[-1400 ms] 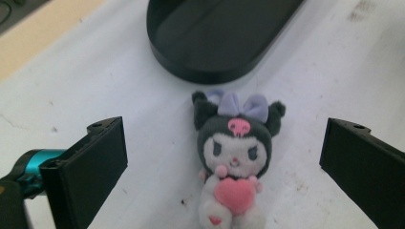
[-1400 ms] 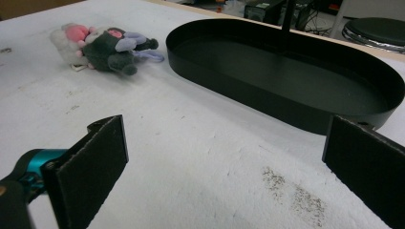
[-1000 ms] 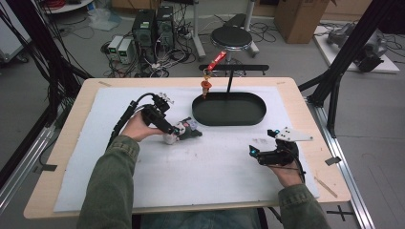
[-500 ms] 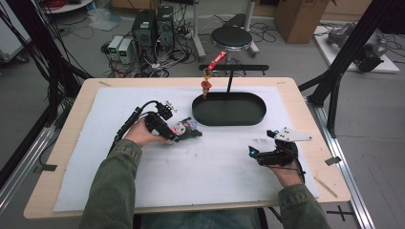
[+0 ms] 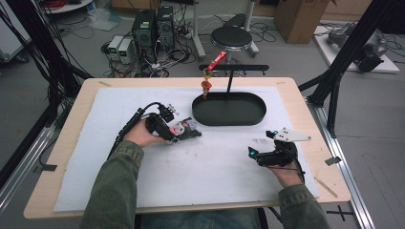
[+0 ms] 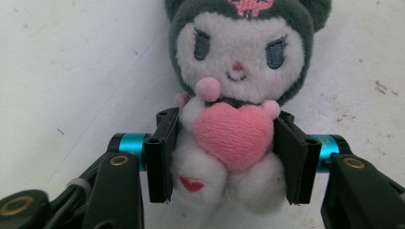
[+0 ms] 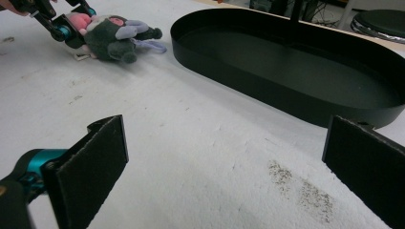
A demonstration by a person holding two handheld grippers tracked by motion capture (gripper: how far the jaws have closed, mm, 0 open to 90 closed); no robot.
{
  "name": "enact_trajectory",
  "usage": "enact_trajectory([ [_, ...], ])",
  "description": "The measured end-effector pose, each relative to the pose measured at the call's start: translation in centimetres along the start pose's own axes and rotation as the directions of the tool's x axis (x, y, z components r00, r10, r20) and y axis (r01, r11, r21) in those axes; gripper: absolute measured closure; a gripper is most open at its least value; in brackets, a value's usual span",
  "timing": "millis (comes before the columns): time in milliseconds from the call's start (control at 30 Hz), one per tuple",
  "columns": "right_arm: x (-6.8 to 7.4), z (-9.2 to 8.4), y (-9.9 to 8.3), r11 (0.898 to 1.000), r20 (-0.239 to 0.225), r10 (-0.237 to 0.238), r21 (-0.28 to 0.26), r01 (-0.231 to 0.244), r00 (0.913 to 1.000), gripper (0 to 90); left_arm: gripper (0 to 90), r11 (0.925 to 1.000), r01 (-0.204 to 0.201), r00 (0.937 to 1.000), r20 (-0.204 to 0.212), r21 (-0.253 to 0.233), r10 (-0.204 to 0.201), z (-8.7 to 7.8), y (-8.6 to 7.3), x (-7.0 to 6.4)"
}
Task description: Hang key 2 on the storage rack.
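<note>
Black oval tray (image 5: pixel 229 117) w/ stand on white mat (image 5: pixel 200 176); red tag (image 5: pixel 216 61) hanging above.

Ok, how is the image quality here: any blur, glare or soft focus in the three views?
High view: even light, no glare, soft overall. Left gripper view: the plush toy is sharp and well lit, the left tool slightly soft at the bottom edge. Right gripper view: the black tray reads clearly, the right tool near the lens is blurred.

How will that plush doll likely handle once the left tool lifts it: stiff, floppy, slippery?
The plush doll looks soft: the left tool, whose jaws have just been closing, flanks its body, so it should squash rather than resist. Its fuzzy fabric probably won't slip. The big head sits beyond the pads, so it may droop.
</note>
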State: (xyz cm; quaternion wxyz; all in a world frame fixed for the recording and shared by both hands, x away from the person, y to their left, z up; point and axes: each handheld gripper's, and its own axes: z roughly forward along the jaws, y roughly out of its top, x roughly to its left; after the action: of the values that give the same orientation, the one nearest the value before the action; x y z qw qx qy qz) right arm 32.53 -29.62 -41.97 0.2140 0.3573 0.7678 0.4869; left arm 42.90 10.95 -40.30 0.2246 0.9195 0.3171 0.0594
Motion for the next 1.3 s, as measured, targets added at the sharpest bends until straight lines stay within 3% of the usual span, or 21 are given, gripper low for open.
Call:
enact_trajectory([
  [233,0.0,-0.1,0.0,1.0,0.001,-0.003,-0.006,0.003,1.0,0.8,51.4,1.0,0.005,1.0,-0.005,0.0,-0.005,-0.4,-0.2,0.1],
  [467,0.0,0.0,0.0,1.0,-0.006,-0.005,-0.007,0.005,1.0,0.8,51.4,0.9972,0.044,0.9988,0.025,-0.061,-0.042,-1.9,-0.4,0.6],
  [567,0.0,0.1,0.1,1.0,-0.003,-0.005,-0.008,0.005,1.0,0.7,51.4,0.9945,0.047,0.9986,-0.021,-0.094,-0.049,-2.9,-0.5,0.6],
  [767,0.0,0.1,0.1,1.0,-0.006,-0.007,-0.012,0.007,1.0,0.8,51.5,0.9864,0.076,0.9961,-0.033,-0.146,-0.082,-4.7,-0.7,1.0],
  [933,0.1,0.1,0.2,1.0,-0.004,-0.005,-0.015,0.004,1.0,0.7,51.7,0.9842,0.076,0.9959,-0.036,-0.16,-0.083,-6.3,0.1,1.1],
  [1067,0.1,0.1,0.2,1.0,-0.005,-0.004,-0.014,0.004,1.0,0.7,51.9,0.9858,0.048,0.9971,-0.05,-0.161,-0.057,-7.1,1.3,0.6],
  [1300,0.0,0.2,0.2,1.0,-0.001,-0.007,-0.016,0.007,1.0,0.7,51.9,0.9787,0.025,0.9957,-0.082,-0.204,-0.043,-8.9,2.9,0.2],
])
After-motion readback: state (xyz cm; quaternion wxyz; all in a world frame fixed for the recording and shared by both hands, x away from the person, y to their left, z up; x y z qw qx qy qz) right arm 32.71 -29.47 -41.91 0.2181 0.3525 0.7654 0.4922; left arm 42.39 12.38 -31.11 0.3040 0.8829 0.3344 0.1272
